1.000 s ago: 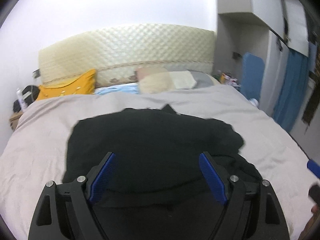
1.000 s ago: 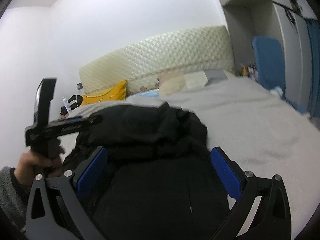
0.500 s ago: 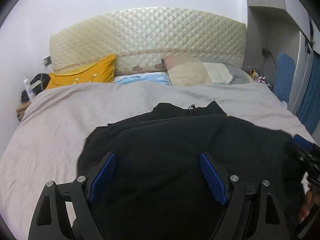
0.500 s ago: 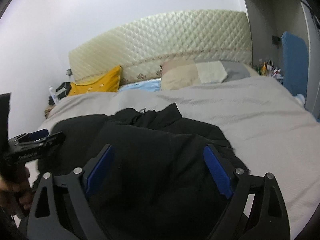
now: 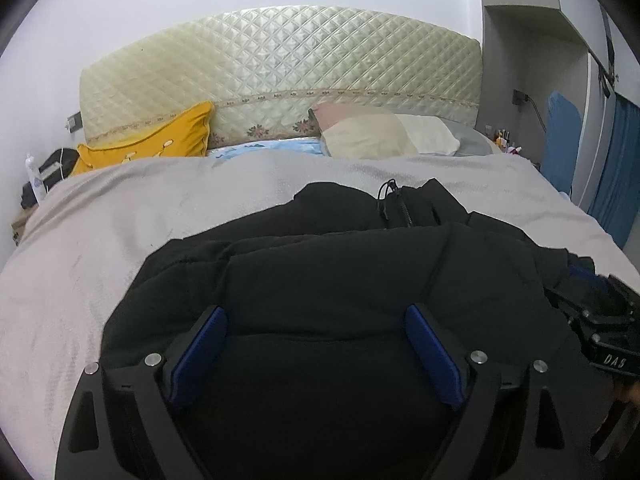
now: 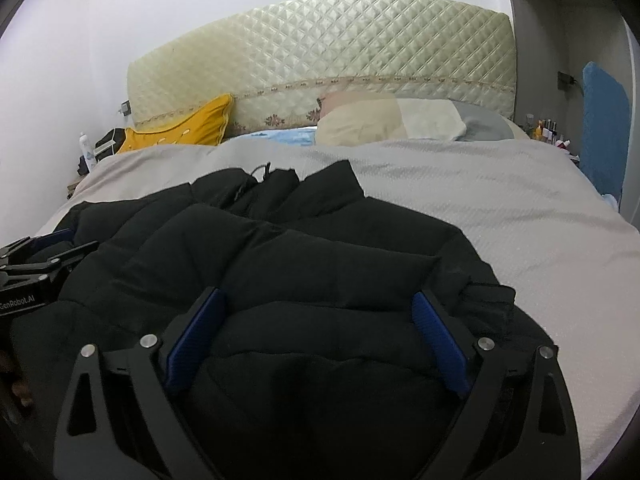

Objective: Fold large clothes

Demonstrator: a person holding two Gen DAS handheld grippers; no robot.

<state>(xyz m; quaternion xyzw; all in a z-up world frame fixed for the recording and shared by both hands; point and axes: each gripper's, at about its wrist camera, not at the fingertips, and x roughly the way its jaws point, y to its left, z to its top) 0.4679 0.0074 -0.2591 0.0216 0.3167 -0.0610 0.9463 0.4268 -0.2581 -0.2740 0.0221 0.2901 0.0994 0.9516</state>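
A black padded jacket (image 5: 340,272) lies folded on the grey bedspread (image 5: 120,216), its zipped collar toward the headboard. My left gripper (image 5: 316,316) is open, its blue pads spread over the jacket's near left part, holding nothing. My right gripper (image 6: 318,300) is open over the jacket (image 6: 320,264) on its near right part, also empty. The right gripper shows at the right edge of the left wrist view (image 5: 600,320), and the left gripper shows at the left edge of the right wrist view (image 6: 36,264).
A yellow pillow (image 5: 160,140), beige and grey pillows (image 5: 380,136) and a quilted headboard (image 5: 280,68) stand at the far end. A cluttered nightstand (image 5: 36,184) is at the left. Blue curtain and cupboard (image 5: 616,184) are on the right.
Both grippers have moved forward and lower over the jacket. The jacket's top layer has been laid over and now lies flatter. Both grippers stay open.
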